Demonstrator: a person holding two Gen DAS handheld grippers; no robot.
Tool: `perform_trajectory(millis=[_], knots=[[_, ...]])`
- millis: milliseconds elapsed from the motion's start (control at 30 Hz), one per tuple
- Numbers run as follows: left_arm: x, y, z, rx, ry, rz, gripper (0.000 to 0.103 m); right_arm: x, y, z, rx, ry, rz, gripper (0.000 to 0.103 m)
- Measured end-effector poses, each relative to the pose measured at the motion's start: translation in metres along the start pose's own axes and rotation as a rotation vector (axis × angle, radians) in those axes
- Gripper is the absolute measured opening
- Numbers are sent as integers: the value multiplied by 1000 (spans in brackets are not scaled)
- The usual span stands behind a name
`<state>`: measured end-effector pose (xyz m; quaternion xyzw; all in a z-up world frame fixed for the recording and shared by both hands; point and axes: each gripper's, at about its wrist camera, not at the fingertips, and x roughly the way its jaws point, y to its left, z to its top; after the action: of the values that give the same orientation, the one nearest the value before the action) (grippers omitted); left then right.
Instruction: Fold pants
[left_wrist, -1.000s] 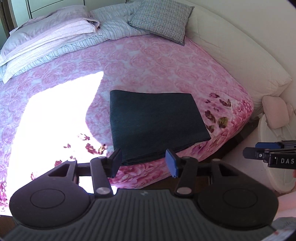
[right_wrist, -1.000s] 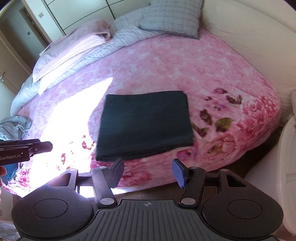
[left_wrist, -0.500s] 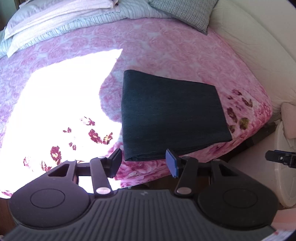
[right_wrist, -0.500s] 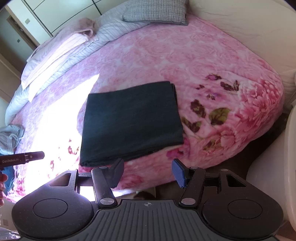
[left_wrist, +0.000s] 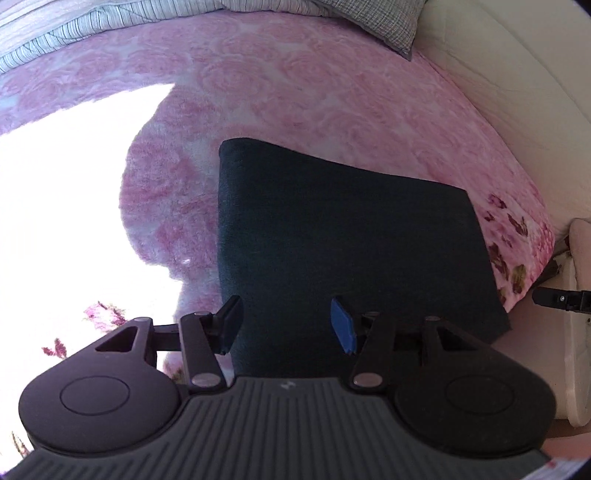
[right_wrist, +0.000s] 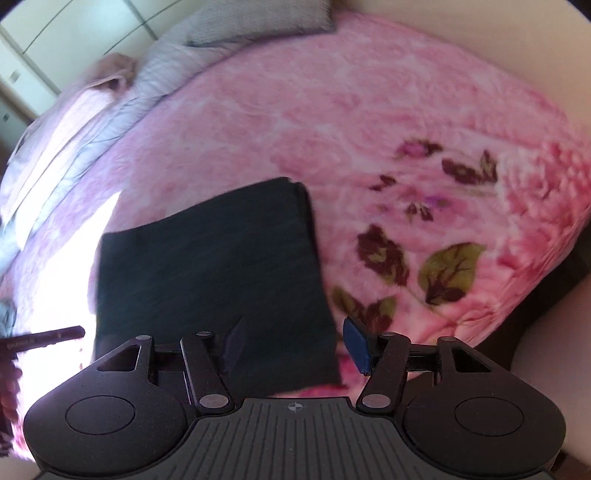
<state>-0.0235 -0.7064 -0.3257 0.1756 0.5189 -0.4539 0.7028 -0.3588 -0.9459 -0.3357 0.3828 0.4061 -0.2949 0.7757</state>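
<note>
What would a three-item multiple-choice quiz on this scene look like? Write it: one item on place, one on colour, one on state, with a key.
1. Where do the pants lie?
A. On the pink blanket, near its front edge
B. On the grey pillow
C. On the floor

2. What colour are the pants?
A. White
B. Dark, near black
C. Red

3. How do the jaws of the left gripper and right gripper stand?
A. Both shut on cloth
B. One open, one shut
C. Both open, holding nothing

Key:
1 A, blanket shows on every side of the folded pants.
2 B, they read dark against the pink in both views.
3 C, each pair stands wide apart with nothing between.
</note>
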Motion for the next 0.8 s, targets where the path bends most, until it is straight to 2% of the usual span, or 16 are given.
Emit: perform_trajectory(millis=[233,367,467,600,700,800], knots=[[41,42,11,-60,20,-60,47,46,-24,19,-19,11,94,55],[51,58,11,-117,20,-146,47,67,-39,25,39,24,170,55],[61,64,10,-157,28,-192,47,78,-45,27,75,40,204,55],[73,68,7,-187,45,-232,47,83,-49,31,60,55,262,54],[79,71,9,-192,37,-261,52,91,-43,34,39,71,273,51],[86,71,14,-209,31,-290,52,102,-38,37,48,70,284,51]])
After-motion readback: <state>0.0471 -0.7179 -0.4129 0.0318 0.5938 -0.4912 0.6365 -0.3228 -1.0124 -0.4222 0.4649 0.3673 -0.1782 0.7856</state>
